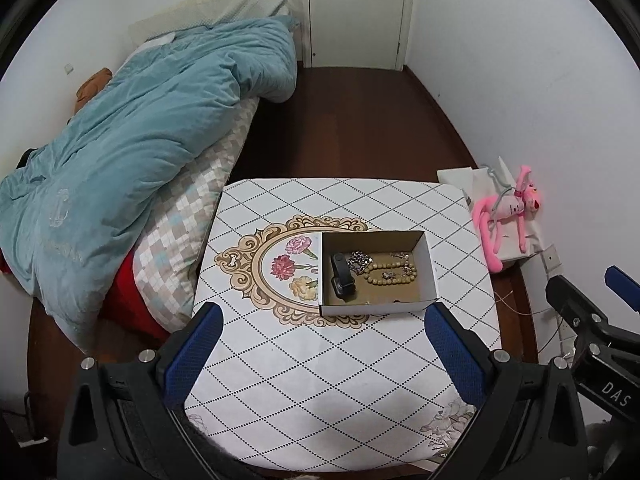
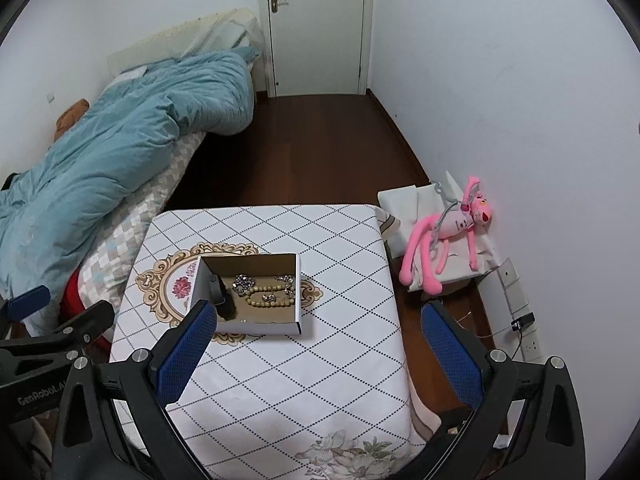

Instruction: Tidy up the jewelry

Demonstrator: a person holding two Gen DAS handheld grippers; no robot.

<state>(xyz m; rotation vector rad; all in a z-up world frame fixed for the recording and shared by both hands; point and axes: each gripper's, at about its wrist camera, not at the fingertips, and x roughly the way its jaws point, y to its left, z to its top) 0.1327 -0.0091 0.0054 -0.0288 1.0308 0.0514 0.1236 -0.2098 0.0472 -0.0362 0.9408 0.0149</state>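
Note:
A white cardboard box [image 1: 430, 276] [image 2: 298, 296] sits on the small table [image 1: 320, 380] [image 2: 300, 380]. Inside it lie a black watch [image 1: 341, 280] [image 2: 222, 294], a silver chain [image 1: 359, 261] [image 2: 243, 283], a beige bead strand [image 1: 390, 274] [image 2: 268, 294] and small sparkling pieces. My left gripper [image 1: 324, 320] hangs open above the table's near half, short of the box, with nothing between its blue pads [image 1: 192, 356]. My right gripper [image 2: 320, 318] is open too, its left pad [image 2: 182, 356] in front of the box's near left corner. Each view shows the other gripper at its edge.
A bed with a teal duvet [image 1: 132, 152] [image 2: 112, 148] presses against the table's left side. A pink plush toy [image 1: 508, 212] [image 2: 448, 232] lies on white bags by the right wall. Dark wood floor [image 1: 344, 120] runs to a white door [image 2: 316, 28]. Wall sockets and cables sit low on the right.

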